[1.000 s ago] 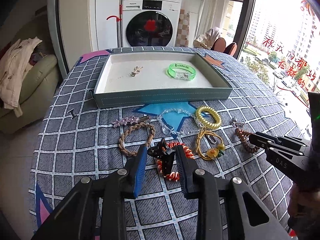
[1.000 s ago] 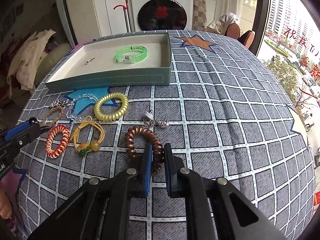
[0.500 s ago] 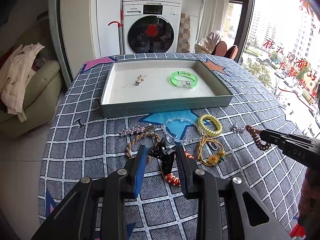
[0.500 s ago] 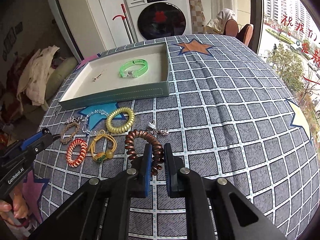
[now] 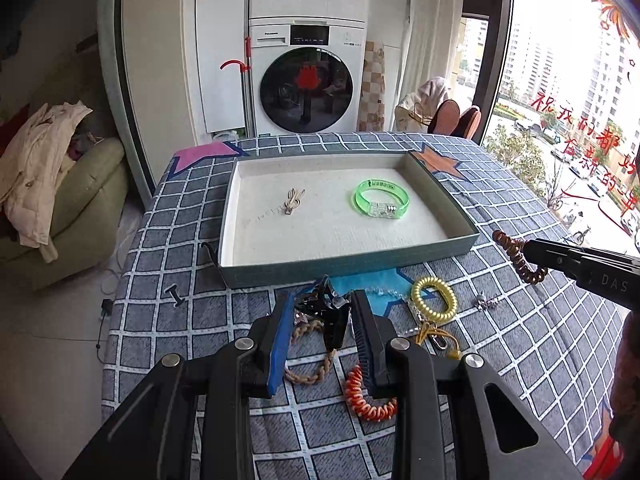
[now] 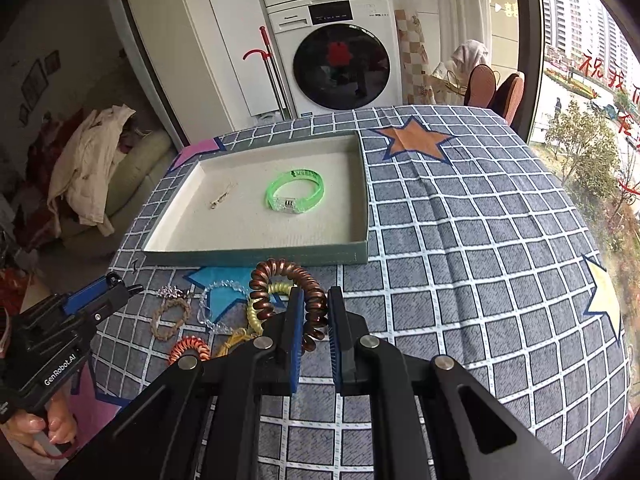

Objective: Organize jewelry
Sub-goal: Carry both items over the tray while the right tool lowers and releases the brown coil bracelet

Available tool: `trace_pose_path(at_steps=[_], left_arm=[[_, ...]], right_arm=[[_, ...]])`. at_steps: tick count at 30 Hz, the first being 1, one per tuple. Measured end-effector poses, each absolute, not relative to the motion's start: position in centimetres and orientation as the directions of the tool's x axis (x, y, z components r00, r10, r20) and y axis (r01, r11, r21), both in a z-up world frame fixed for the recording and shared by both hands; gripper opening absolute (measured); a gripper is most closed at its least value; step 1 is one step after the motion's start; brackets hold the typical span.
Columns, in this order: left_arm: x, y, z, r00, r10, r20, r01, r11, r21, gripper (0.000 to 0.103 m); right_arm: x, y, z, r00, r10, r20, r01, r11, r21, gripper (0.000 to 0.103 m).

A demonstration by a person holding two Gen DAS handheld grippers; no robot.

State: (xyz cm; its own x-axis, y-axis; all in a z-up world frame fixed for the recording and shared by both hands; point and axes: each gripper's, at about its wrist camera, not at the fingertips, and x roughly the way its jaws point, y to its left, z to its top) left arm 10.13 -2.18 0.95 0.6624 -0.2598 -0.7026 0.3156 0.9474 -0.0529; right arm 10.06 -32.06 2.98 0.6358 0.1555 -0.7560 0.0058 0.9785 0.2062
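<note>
Here my left gripper pinches a black hair claw above the checked cloth, just short of the tray. My right gripper grips a brown coil tie, lifted clear of the cloth. Below lie an orange coil, a braided band and a yellow coil. Farther off, the tray holds a green bracelet and a small clip.

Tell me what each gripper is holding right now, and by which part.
The left gripper holds the black claw clip across its body. The right gripper pinches the brown spiral hair tie on one side of its coil.
</note>
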Motion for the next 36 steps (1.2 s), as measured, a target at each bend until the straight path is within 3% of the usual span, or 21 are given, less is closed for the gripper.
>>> trace_pose_path(at_steps=[11,17,26,36], left_arm=[[17.8,-1.7,3.3,0.688,-0.219,-0.692,0.274,0.961,-0.032,0.050],[23.2,-2.4,3.2,0.685,-0.188,-0.704,0.255,0.967,-0.011,0.050],[27.2,-4.2,-1.7,0.620,-0.167,-0.767,0.246,0.969,-0.012,0.050],[28.6,-5.1,-6.0,0.587,-0.106,-0.803,0.210,0.977,0.025,0.050]], right_arm=[[17.1,-30.8,3.6,0.608,0.189,-0.771,-0.022,0.975,0.223,0.013],[21.4,-29.9,1.2,0.552,0.216,-0.805,-0.029,0.970,0.240,0.013],[25.4,-28.9,-4.2,0.461,0.218,-0.860,-0.008,0.971,0.241,0.013],[29.1,-29.4,-5.0,0.519,0.102,-0.848,0.050,0.987,0.150,0.013]])
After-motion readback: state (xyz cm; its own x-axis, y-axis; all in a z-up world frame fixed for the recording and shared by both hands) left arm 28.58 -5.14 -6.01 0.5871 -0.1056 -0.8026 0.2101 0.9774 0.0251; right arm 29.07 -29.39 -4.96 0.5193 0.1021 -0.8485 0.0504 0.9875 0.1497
